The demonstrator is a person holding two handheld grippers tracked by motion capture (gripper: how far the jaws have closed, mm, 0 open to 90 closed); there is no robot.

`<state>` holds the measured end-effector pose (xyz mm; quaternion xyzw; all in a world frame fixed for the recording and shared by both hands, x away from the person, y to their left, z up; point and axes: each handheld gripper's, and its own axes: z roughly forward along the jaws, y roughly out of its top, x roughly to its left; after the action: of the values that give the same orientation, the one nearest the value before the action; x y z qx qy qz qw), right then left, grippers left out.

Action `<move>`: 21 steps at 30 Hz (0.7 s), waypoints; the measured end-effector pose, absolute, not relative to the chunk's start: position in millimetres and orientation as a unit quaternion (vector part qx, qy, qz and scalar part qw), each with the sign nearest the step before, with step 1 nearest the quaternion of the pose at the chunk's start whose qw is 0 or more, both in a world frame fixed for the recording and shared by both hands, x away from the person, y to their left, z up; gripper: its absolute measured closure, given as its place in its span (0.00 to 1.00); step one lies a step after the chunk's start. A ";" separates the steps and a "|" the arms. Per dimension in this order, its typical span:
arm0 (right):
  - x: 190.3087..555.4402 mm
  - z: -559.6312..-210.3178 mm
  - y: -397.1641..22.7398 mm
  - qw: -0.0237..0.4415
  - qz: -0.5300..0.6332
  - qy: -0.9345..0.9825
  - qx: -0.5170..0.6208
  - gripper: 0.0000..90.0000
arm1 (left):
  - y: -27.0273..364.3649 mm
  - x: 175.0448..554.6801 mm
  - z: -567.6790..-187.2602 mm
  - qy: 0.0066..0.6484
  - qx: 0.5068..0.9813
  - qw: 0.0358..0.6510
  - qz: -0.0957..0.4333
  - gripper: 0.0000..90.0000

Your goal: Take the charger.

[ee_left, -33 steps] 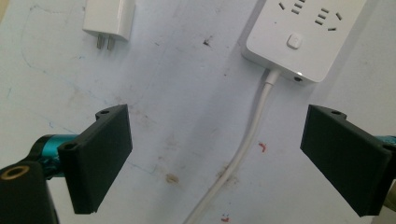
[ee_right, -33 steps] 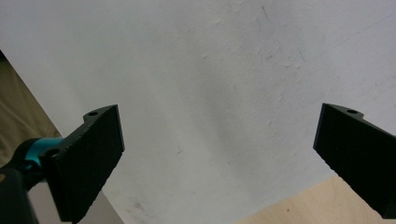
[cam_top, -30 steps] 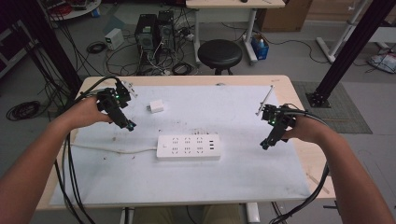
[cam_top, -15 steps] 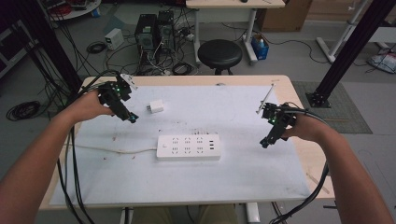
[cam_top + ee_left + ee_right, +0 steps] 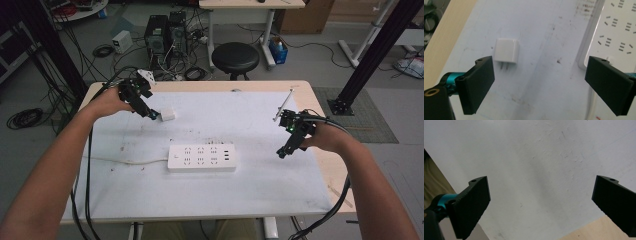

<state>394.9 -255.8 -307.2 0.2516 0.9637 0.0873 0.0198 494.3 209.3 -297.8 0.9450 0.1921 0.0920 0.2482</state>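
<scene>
Left gripper point(image 5: 152, 114) low over the surface point(image 5: 210, 195) at about 10 o'clock from the power strip point(image 5: 201, 158). Fingers point(image 5: 477, 85) wide apart, nothing between them. Right gripper point(image 5: 285, 150) off at 3 o'clock of the strip, near the surface's right edge, fingers point(image 5: 470, 205) also spread and holding nothing; in the right gripper view, bare white sheet beneath. Reads as parked, waiting its turn.

White charger plug point(image 5: 167, 114) lies flat on the surface, just beside the left gripper's tip in the high view. In the left gripper view the plug point(image 5: 506, 51) sits ahead of the fingers at roughly 11 o'clock, closer to the left finger than the right, not yet inside the gap. Its two metal prongs point back toward the gripper, body away. No contact that I can see.

Power strip lies mid-surface, sockets up, cord running off to 9 o'clock. In the left gripper view it shows at 2 o'clock point(image 5: 614, 27), well apart from the plug.

Judgement: the wide opening suits an approach to straddle the plug's body. Since the plug is off-centre toward the left finger, a shift to centre it looks needed before closing. Prongs facing the gripper may call for re-orienting before the plug can go into a socket.
</scene>
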 end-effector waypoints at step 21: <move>392.2 -308.2 -250.8 0.019 0.078 0.964 0.252 0.01 | 198.0 543.4 -361.0 0.206 0.953 0.198 0.102 0.10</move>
<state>392.2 -250.8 -308.2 0.2525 0.9642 0.0782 0.0191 543.4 198.0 -361.0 0.9528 0.2059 0.1025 0.1983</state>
